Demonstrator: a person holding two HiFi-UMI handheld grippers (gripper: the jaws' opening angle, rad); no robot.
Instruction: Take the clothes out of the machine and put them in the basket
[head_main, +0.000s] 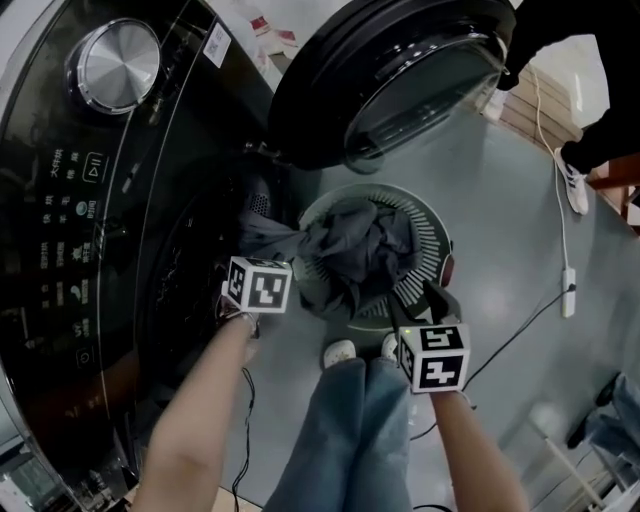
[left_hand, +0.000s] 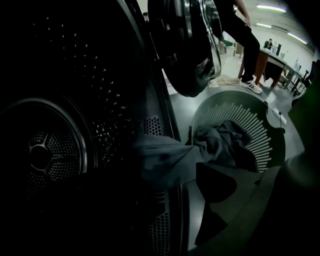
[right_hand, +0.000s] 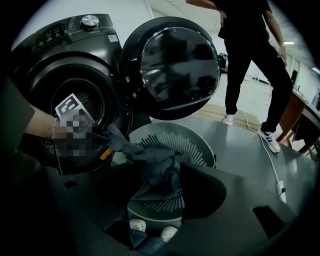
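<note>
The scene was dim. Ceiling strip lights (left_hand: 296, 38) far behind the basket (head_main: 432, 238) gave the brightest light; its pale ribs and the grey clothes (head_main: 360, 250) in it read clearly. The drum (left_hand: 47, 150) left of the basket sank into near black. Glare streaked the door glass (right_hand: 177, 65) above the basket. Both gripper views bowed and darkened toward their corners.

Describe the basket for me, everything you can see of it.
The basket is round, pale grey-green, plastic by its look, its wall cut with narrow slots. It stands upright on the floor just under the open door. A grey garment is heaped inside, one end stretching over the rim toward the drum. The person's shoes stand beside its near rim.
</note>
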